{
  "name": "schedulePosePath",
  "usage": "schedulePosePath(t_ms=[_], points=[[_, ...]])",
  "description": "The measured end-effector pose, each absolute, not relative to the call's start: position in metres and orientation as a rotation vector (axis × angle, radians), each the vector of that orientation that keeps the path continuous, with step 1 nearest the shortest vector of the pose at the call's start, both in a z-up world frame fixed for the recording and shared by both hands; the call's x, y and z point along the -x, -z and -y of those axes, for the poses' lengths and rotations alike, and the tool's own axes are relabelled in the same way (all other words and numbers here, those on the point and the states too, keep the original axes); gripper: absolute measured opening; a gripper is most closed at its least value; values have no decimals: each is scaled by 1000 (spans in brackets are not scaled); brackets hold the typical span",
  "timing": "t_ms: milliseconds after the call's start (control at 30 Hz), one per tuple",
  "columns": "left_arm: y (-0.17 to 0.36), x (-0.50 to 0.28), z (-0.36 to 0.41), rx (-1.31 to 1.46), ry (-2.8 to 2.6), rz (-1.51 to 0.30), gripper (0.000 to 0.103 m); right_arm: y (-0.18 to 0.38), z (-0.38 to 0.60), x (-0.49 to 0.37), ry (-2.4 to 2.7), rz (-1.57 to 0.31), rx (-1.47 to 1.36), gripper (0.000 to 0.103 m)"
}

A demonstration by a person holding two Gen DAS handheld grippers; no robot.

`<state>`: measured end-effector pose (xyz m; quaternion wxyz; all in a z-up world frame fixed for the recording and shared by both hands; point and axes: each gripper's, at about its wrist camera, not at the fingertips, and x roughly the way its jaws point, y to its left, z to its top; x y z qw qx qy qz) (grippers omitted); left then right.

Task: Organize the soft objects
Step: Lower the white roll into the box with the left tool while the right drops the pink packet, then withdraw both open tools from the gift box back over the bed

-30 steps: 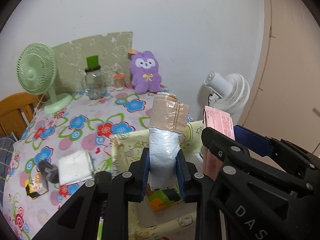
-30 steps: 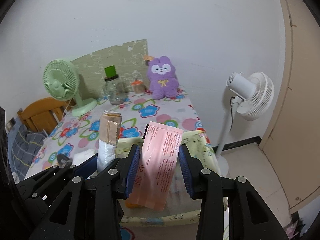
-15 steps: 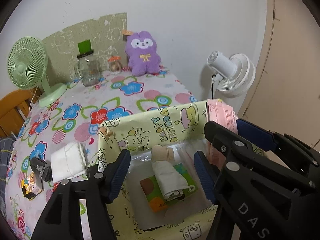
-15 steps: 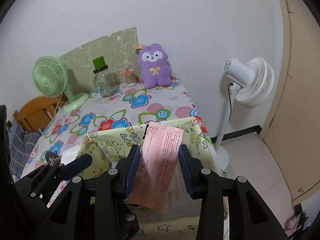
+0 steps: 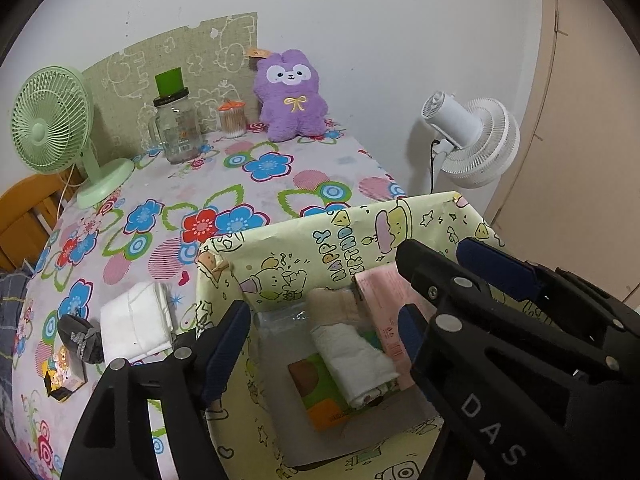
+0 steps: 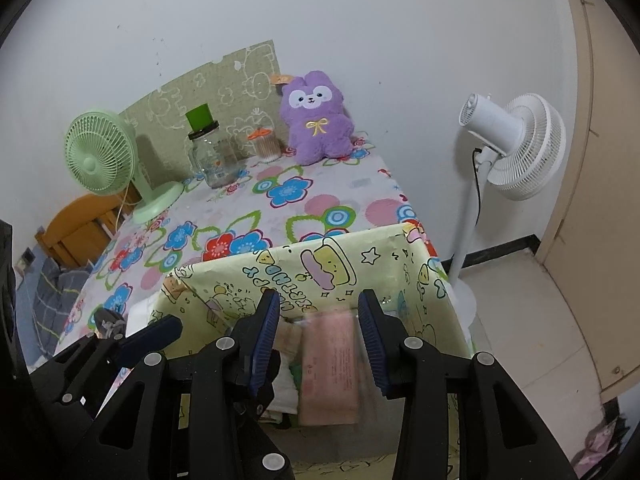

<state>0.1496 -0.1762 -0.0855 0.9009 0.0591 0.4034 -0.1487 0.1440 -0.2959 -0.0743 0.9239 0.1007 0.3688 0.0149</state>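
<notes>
My left hand-held gripper (image 5: 322,340) is opening, empty; the white roll (image 5: 352,356) has dropped into the box (image 5: 424,216). My right hand-held gripper (image 6: 320,338) now straddles the pink pack (image 6: 330,364), apparently loose.

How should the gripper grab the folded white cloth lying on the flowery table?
Grip the folded white cloth across its short width, coming from above. It lies flat on the flowery tablecloth, so the pads should probably pinch the stacked edges; the small dark grey bundle crowds its left side.

A green desk fan (image 5: 52,120), glass jar (image 5: 176,128) and white standing fan (image 5: 476,140) are in view.
</notes>
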Motion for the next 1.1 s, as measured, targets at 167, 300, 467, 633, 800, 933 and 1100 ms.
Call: schedulePosePath(t_ms=[167,300,467,633,800,933,1100], points=[[83,-148,177,-118,324,-829,80,74,299,-144,-29,-759,-235,59],[78,-144,176,-120,323,-816,89,68,298,-139,-17,-751,-232,63],[68,-136,173,-116,332,-789,94,57,296,-128,-6,-727,-228,72],[58,-127,169,-112,337,-765,95,47,292,-118,15,-709,-214,82],[48,-116,163,-112,338,-738,98,35,287,-106,34,-682,-198,85],[39,-108,158,-117,333,-715,99,26,283,-99,37,-666,-190,86],[29,-97,148,-107,335,-689,99,13,273,-88,37,-642,-170,87]])
